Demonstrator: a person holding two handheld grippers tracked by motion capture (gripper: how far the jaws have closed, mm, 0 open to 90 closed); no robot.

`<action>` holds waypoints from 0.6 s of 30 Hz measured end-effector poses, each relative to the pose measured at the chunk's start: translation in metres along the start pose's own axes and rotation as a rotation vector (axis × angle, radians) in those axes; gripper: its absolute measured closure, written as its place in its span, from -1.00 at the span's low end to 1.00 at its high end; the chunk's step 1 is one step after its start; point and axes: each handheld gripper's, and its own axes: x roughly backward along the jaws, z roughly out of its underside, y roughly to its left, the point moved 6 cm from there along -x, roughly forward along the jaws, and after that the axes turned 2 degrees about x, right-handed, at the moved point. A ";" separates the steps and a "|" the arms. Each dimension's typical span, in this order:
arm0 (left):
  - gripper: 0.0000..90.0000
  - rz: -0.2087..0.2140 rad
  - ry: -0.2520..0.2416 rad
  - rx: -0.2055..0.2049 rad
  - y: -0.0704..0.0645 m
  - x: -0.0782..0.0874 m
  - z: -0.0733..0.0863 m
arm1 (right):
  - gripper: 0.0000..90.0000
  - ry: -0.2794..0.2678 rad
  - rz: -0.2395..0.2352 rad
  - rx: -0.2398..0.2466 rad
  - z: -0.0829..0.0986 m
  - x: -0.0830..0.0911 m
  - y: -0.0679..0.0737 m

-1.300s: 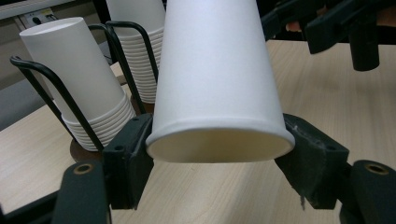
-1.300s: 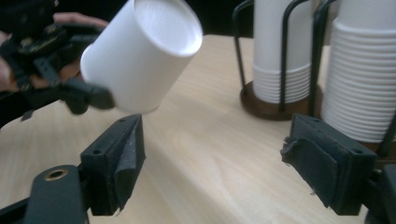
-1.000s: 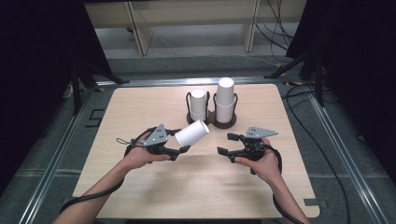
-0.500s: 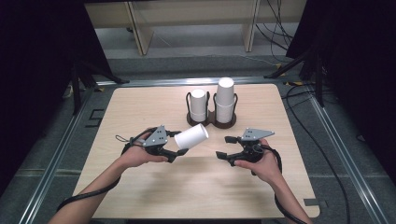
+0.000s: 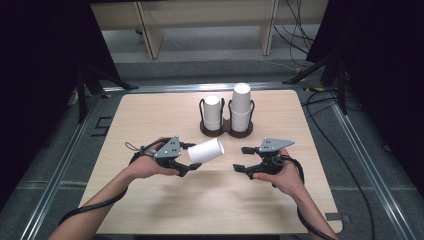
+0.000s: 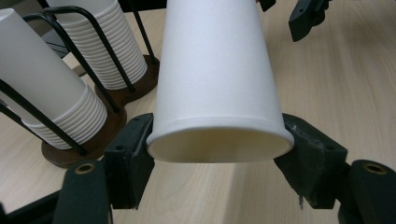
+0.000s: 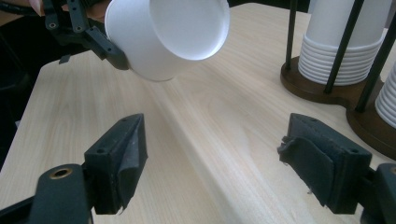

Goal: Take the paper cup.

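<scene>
My left gripper (image 5: 192,159) is shut on a white paper cup (image 5: 206,150), held on its side above the table with its base toward the right gripper. In the left gripper view the jaws clamp the cup (image 6: 215,84) at its rim. My right gripper (image 5: 243,159) stands open a short way to the right of the cup, nothing between its jaws. In the right gripper view the cup (image 7: 166,35) hangs ahead at upper left. A dark wooden two-slot holder (image 5: 226,131) at the table's far middle carries two stacks of white cups (image 5: 212,111), the right stack (image 5: 241,105) taller.
The light wooden table (image 5: 150,120) has bare surface left and right of the holder and in front of both hands. Metal rails border the table. Cables lie on the floor at the right, and black curtains hang at both sides.
Both hands have drifted slightly toward the near edge of the table. The cup stays held in the left gripper, and the right gripper stays open.
</scene>
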 end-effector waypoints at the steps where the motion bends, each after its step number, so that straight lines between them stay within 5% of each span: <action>1: -0.32 0.003 0.001 -0.002 0.000 0.000 0.000 | -0.52 0.010 0.001 0.001 0.000 0.000 0.000; 18: -0.31 0.036 0.085 -0.065 -0.003 0.001 -0.001 | -0.51 0.045 -0.007 0.018 0.000 -0.002 0.003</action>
